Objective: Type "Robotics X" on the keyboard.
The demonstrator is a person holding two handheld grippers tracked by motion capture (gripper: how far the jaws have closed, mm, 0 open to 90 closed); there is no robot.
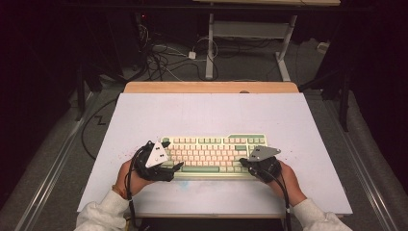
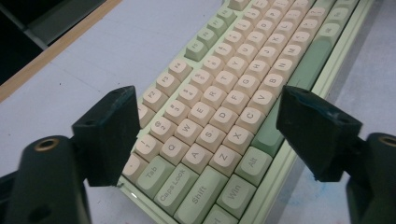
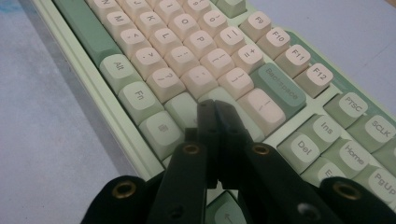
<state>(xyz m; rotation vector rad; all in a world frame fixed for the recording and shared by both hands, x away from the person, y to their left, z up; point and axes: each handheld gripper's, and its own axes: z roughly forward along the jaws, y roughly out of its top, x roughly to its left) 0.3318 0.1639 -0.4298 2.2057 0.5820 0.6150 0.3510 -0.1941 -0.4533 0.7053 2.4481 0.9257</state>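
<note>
Keyboard [image 1: 211, 155], cream and green keycaps, lies flat on the white mat [image 1: 211, 115] covering the desk [image 1: 211, 87], near the front edge, long side across the high view. Left hand-held gripper [image 1: 169, 166] sits at the keyboard's left end, tips over the bottom-left corner keys; its grey plate [image 1: 157, 155] faces up. In the left gripper view the left hand-held gripper [image 2: 201, 135] has jaws spread wide, nothing clamped: one jaw stands over the mat just off the keyboard's left edge by the number and Tab keys, the other over the front frame beside the space bar [image 2: 299, 74]. Between the jaws lie the Q/A/Z block, Caps Lock, Shift, Win and Alt, below the tips; whether the jaws touch the keyboard I cannot tell. Right hand-held gripper [image 1: 246, 164] is at the keyboard's right end, over the lower-right keys just left of the nav cluster. In the right gripper view the right hand-held gripper [image 3: 215, 108] has jaws pressed fully together, holding nothing, tips low over the pale green key just below the Backspace key [image 3: 279, 88], roughly where Enter sits. Contact with the keycap is too close to call. Del/Ins/Home keys lie to the right of those jaws, Alt and Fn to the left. Both hands rest at the desk's near edge, sleeves [image 1: 103, 214] coming in from the bottom.
</note>
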